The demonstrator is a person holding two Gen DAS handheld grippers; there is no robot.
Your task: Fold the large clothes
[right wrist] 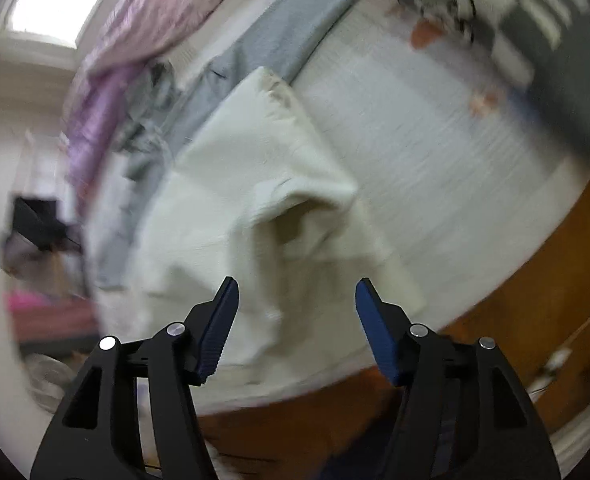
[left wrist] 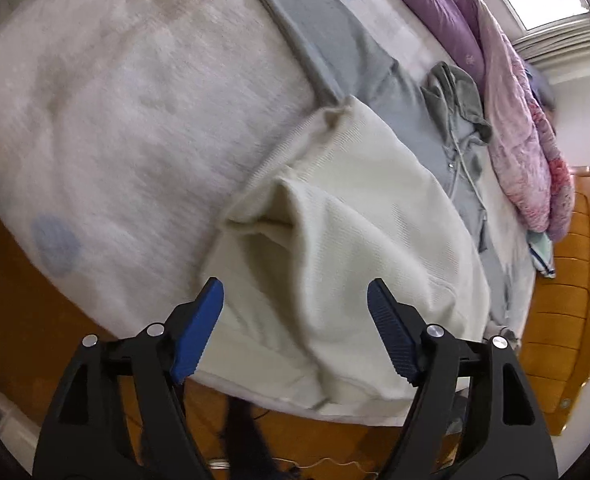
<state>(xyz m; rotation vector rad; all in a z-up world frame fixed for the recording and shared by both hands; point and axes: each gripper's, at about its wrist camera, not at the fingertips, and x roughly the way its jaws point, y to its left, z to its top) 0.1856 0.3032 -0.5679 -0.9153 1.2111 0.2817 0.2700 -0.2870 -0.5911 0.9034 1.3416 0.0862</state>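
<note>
Left wrist: left tongs [left wrist: 295, 292] spread wide, holding nothing, poised over the cream knit garment [left wrist: 355, 216], which lies partly folded on the bed [left wrist: 115, 100] near its edge, one corner puckered up, probably awaiting a regrip. Right wrist: right tongs [right wrist: 297, 290] also wide and empty above that garment [right wrist: 223, 200]; ribbed, soft, thick fabric, frame blurred.

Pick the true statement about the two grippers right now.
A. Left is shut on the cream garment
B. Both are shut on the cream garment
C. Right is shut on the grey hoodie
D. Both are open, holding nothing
D: the left gripper and right gripper both stand wide open above the cream garment, with nothing between their fingers.
</note>
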